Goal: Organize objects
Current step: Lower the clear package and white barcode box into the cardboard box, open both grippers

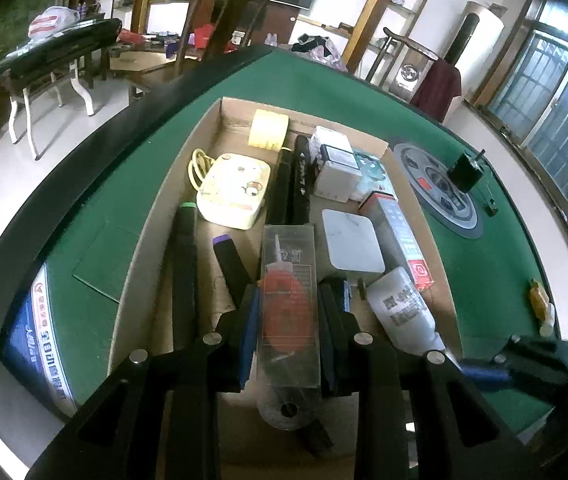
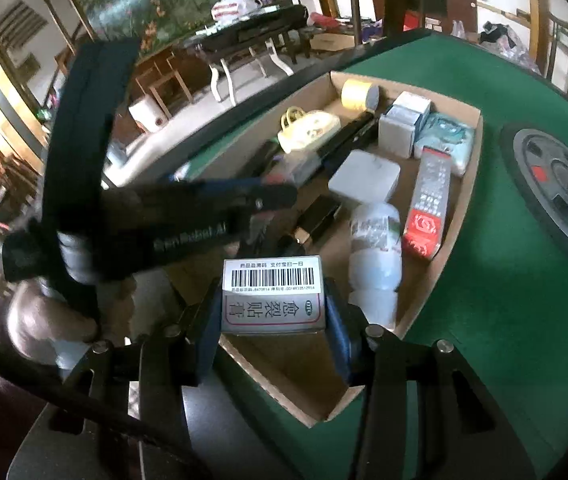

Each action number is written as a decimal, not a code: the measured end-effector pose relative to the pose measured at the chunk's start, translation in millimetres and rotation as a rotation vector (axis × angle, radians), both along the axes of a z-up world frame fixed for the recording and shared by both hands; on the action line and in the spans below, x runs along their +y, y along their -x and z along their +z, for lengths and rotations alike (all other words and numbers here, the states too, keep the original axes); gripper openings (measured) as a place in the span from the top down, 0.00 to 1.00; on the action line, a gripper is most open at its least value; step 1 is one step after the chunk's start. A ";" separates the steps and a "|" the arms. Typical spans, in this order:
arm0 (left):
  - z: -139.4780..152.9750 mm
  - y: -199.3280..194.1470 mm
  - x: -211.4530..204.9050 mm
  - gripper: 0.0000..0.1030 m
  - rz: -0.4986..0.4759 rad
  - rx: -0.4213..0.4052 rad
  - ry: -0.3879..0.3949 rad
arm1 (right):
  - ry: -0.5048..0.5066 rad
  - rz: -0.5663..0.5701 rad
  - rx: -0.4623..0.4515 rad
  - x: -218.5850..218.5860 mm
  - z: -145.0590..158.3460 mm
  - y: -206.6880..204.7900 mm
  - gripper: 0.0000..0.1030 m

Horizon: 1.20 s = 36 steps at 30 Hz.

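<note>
A shallow cardboard box [image 1: 152,236] lies on the green table, filled with several items. My left gripper [image 1: 288,340] is shut on a clear plastic case [image 1: 288,292] with a red-labelled tube inside, held over the box's near part. My right gripper [image 2: 274,320] is shut on a small white medicine carton [image 2: 272,296] with a barcode, held above the near end of the cardboard box [image 2: 460,216]. The left gripper's black body [image 2: 188,220] crosses the right wrist view at the left, with a hand [image 2: 44,320] below it. The right gripper's tip [image 1: 524,364] shows blurred at the lower right of the left wrist view.
Inside the box lie a cream power strip [image 1: 236,192], yellow tape roll [image 1: 268,128], white square device [image 1: 350,244], red-ended remote carton [image 1: 400,236], white bottle [image 1: 400,308] and black pens [image 1: 184,276]. A round dial [image 1: 440,188] sits in the table [image 1: 484,280]. Chairs stand beyond.
</note>
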<state>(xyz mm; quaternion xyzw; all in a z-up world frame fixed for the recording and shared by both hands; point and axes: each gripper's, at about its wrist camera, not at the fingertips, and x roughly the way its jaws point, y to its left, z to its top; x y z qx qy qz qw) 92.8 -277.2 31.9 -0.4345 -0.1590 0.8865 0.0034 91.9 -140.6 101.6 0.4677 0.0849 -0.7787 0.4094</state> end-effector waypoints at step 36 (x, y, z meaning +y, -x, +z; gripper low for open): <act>45.7 -29.7 8.0 0.35 0.150 0.122 0.249 | -0.056 -0.040 0.168 -2.4 16.8 -18.4 0.50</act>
